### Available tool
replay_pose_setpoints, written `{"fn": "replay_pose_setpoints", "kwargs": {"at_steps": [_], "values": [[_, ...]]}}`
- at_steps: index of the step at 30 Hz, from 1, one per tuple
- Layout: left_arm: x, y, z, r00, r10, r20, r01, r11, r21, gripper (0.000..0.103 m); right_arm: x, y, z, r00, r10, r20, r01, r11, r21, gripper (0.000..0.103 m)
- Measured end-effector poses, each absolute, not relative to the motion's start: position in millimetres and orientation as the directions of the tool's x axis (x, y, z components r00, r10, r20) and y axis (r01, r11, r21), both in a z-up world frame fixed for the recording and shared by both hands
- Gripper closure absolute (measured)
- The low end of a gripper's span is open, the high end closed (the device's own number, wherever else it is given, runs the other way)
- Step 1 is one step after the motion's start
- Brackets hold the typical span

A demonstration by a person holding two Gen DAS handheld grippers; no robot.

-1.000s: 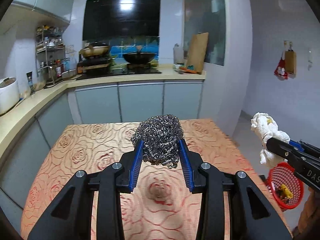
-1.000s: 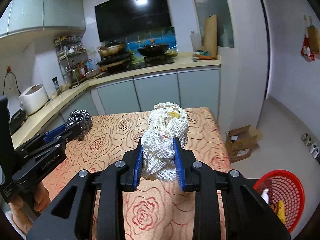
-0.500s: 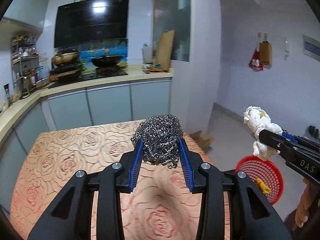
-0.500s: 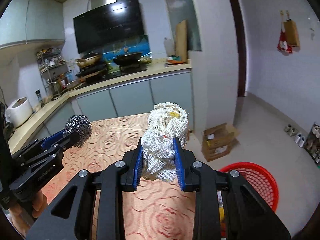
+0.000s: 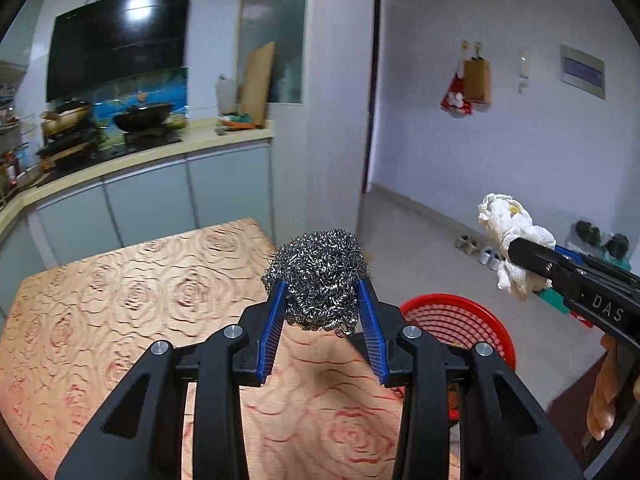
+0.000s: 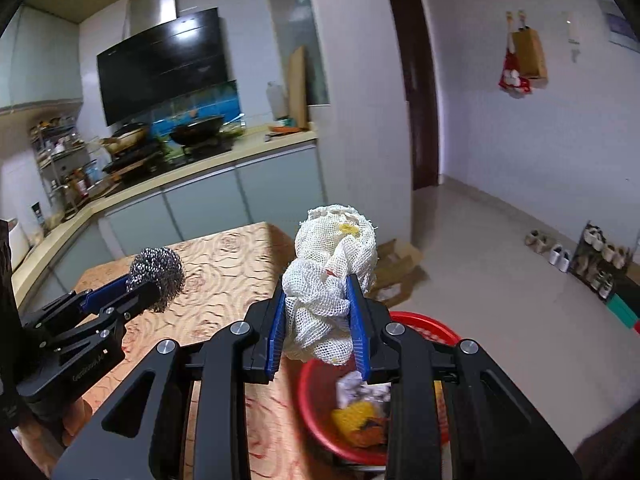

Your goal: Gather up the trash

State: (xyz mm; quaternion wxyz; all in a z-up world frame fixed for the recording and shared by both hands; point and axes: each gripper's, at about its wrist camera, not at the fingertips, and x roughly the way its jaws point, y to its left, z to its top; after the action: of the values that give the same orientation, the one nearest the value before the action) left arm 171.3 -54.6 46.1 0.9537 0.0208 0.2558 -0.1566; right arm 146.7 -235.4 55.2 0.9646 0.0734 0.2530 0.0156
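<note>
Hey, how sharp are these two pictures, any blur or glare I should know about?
Left wrist view: steel wool scourer crisp, tablecloth and counter smeared, ceiling light glares off the range hood. Right wrist view: mesh cloth sharp, red basket blurred; fisheye bends the walls in both.

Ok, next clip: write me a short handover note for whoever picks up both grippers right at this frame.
Left gripper: shut on the steel wool scrubber, held above the table near its edge.
Right gripper: shut on the white mesh cloth, just above the near rim of the red basket.
Basket sits on the floor beside the table and already holds some yellow and white scraps.
Done: both items picked up and carried toward the basket.
Left: release the cloth into the basket, then bring the scrubber over it and drop that too.
</note>
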Motion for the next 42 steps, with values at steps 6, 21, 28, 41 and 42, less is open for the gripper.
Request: {"fn": "replay_pose_setpoints", "kwargs": {"at_steps": [6,21,28,41,42], "values": [[174,-93,35,0.782,-0.341,-0.522,0.379,0.925,-0.036,0.068,139,-265,46,0.868,0.019,-0.496,0.064,0.987,0.150,0.075],[195,-164,-16,0.641,-0.424,-0.640,0.506,0.860,-0.063,0.067,150,-299,5,0.801,0.005,-0.599,0.102,0.984,0.145,0.075],[205,-170,-42,0.585,-0.424,-0.691,0.517,0.852,-0.085,0.060,176,-307,-30,0.722,0.112,-0.683,0.079,0.967,0.243,0.071],[192,-131,-16,0.651,-0.431,-0.625,0.470,0.875,-0.114,0.022,163,-317,-30,0.716,0.209,-0.666,0.104,0.912,0.398,0.035],[191,-128,-13,0.657,-0.428,-0.620,0.464,0.878,-0.114,0.022,161,-316,-27,0.721,0.196,-0.664,0.104,0.917,0.384,0.034]]}}
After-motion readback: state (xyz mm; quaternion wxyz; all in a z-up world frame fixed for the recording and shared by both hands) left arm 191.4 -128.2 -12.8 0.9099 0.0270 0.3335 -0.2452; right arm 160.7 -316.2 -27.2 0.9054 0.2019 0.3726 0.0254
